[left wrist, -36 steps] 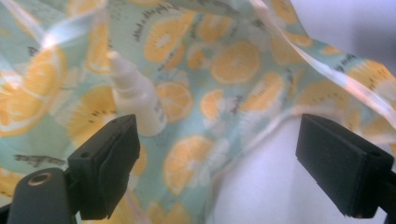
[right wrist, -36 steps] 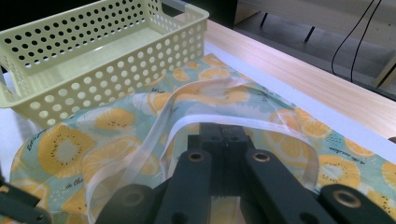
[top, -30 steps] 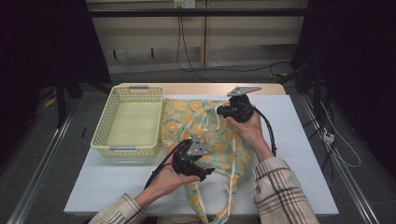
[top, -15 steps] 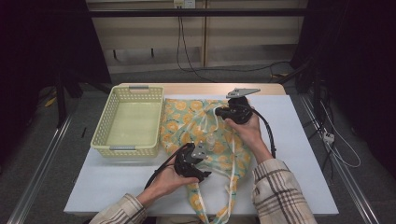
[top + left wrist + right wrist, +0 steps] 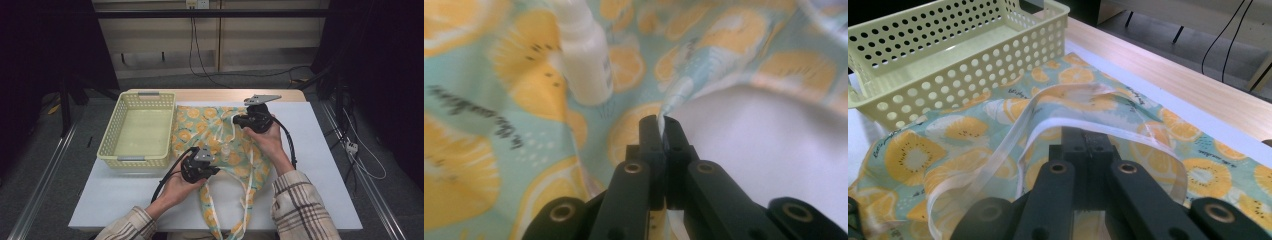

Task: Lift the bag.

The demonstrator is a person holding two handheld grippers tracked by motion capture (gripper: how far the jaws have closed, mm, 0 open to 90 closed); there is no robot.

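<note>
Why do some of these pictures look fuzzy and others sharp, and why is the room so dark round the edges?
High view: light falls on the white table, while the surroundings sink into black. Left gripper view: the lemon-print fabric bag and the small white bottle lying on it sit too near the lens and blur; the gripper's black jaws stay sharper. Right gripper view: the pale yellow perforated plastic basket is crisp, with mild wide-angle bending.

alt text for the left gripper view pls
The left gripper has its two black jaws shut on a folded edge of a mint fabric bag printed with orange slices. A small white bottle lies on the fabric above, bare white table to the right.
</note>
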